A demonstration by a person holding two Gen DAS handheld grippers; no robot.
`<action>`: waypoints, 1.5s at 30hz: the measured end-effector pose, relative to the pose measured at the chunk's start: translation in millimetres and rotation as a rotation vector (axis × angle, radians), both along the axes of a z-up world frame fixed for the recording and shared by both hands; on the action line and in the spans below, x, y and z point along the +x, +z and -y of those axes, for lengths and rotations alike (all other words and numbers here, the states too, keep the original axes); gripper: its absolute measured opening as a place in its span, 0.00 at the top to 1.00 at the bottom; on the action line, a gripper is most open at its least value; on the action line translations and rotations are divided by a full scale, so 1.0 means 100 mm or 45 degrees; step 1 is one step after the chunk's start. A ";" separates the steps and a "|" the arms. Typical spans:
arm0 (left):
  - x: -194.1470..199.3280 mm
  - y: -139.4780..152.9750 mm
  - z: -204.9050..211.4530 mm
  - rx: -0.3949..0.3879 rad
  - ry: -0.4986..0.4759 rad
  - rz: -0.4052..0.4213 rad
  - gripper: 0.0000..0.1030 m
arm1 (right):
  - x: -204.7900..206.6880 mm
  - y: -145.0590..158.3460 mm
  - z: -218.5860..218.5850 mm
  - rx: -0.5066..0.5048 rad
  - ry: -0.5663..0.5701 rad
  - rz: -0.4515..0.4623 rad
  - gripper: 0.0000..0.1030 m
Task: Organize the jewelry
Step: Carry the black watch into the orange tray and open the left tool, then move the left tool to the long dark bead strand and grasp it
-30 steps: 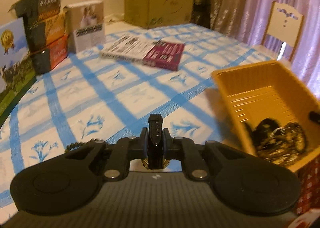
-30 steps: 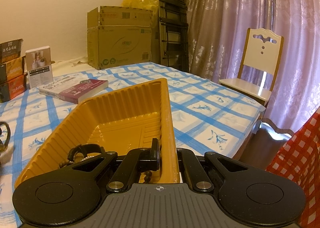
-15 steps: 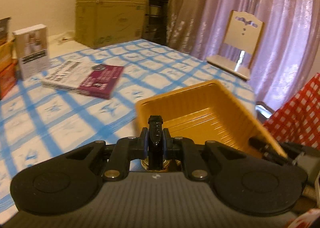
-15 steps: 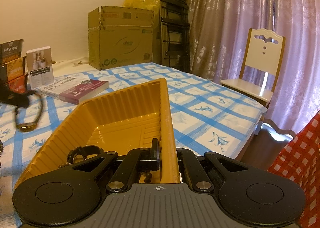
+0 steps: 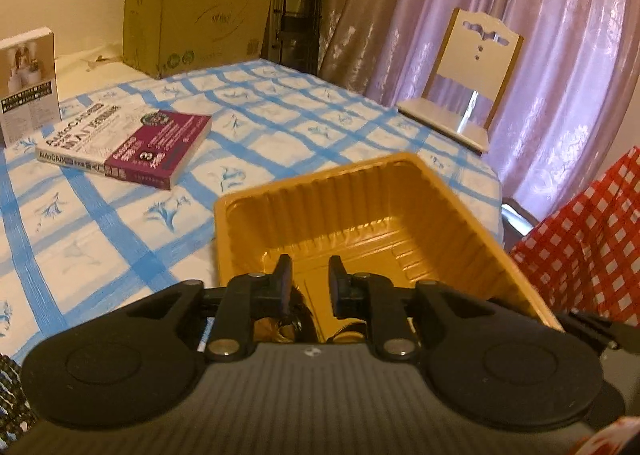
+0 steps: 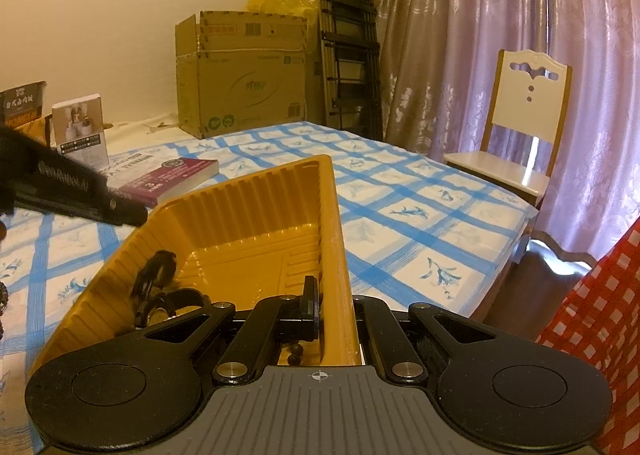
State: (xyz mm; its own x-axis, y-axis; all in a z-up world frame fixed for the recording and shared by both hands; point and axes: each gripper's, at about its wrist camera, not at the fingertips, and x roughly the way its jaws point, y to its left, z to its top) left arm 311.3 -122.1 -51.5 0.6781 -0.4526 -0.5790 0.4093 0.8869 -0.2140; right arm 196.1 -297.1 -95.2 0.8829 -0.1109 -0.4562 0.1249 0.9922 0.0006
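Jewelry [image 6: 160,287], dark bracelets, lies piled at the near end of the yellow tray [image 6: 256,207] on the checked tablecloth [image 6: 400,211]. Left gripper [image 5: 310,281] hangs over the tray, jaws opening, nothing between them. Right gripper [image 6: 334,307] is clamped on the tray's wall

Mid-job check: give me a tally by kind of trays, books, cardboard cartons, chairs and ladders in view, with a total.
Yellow tray: 1
Book: 1
Cardboard carton: 1
White chair: 1
Folded ladder: 1
Total: 5
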 end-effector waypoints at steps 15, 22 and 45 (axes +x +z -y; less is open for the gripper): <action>-0.36 0.20 -0.79 -0.001 0.199 0.019 0.70 | 0.02 0.00 -0.01 -0.002 0.000 -0.014 0.97; -0.56 0.24 -1.25 0.024 0.316 0.010 0.63 | 0.02 0.01 -0.01 -0.003 0.000 -0.014 0.97; -1.27 -0.07 -2.12 0.121 0.616 -0.138 0.51 | -0.03 -0.02 0.01 -0.013 -0.009 -0.030 0.97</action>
State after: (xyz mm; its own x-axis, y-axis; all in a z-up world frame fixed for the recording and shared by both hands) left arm 184.2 90.1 -58.5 0.7311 -0.0431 -0.6809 -0.0737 0.9872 -0.1416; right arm 193.0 -298.4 -97.4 0.8712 -0.1222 -0.4754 0.1321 0.9912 -0.0126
